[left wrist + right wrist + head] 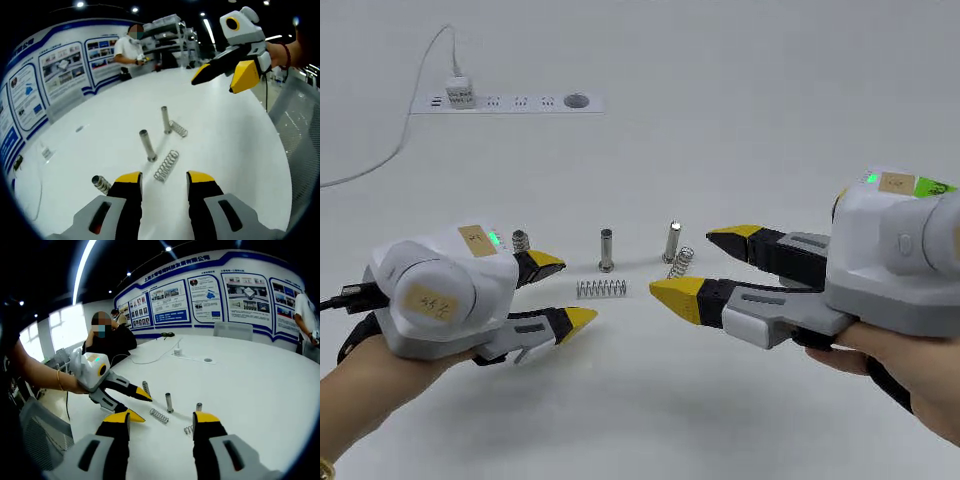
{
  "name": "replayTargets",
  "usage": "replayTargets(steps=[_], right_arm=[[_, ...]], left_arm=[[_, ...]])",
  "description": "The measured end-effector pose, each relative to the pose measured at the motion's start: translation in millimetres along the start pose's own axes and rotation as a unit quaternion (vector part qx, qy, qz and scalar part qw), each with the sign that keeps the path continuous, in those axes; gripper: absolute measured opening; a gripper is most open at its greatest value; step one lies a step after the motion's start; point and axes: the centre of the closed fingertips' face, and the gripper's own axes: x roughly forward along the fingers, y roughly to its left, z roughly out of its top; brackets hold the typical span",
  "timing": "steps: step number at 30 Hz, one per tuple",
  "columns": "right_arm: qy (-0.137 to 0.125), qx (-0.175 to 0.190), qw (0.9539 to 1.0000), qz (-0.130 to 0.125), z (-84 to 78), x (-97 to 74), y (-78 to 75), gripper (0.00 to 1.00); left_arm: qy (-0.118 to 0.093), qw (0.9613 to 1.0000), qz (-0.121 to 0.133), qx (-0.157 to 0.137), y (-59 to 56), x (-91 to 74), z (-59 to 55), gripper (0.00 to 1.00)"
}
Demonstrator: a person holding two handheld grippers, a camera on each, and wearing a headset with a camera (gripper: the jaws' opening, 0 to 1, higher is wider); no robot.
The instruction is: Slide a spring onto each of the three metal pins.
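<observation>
Three metal pins stand upright in a row on the white table. The left pin (521,241) carries a spring. The middle pin (606,250) and the right pin (672,242) are bare. One loose spring (601,289) lies flat in front of the middle pin. A second spring (680,263) leans against the right pin. My left gripper (565,290) is open just left of the flat spring (166,165), holding nothing. My right gripper (682,262) is open too, its fingertips on either side of the leaning spring (188,429), above the table.
A white power strip (507,102) with a plug and cable lies at the table's far side. Beyond the table, one person (129,50) stands and another (107,337) sits. A mesh chair back (300,125) is beside the table.
</observation>
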Motion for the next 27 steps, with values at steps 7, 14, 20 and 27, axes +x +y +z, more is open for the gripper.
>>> replayTargets(steps=[7, 14, 20, 27], right_arm=[[0.002, 0.011, 0.9999, -0.01, -6.6, -3.8, -5.3, 0.52], [0.006, 0.018, 0.9997, -0.016, -11.3, -5.9, -8.8, 0.52], [0.008, 0.023, 0.9995, -0.02, -13.8, -5.8, -10.4, 0.51], [0.01, 0.037, 0.9989, -0.028, -16.1, -5.4, -15.0, 0.51]], left_arm=[[0.004, 1.0, -0.008, -0.001, 2.2, 9.5, -1.7, 0.3], [0.012, 0.9998, -0.019, 0.003, 2.3, 16.3, -5.2, 0.25], [0.014, 0.9995, -0.028, 0.003, -0.8, 17.8, -5.0, 0.2], [0.017, 0.9993, -0.034, 0.007, -3.7, 18.5, -5.5, 0.12]])
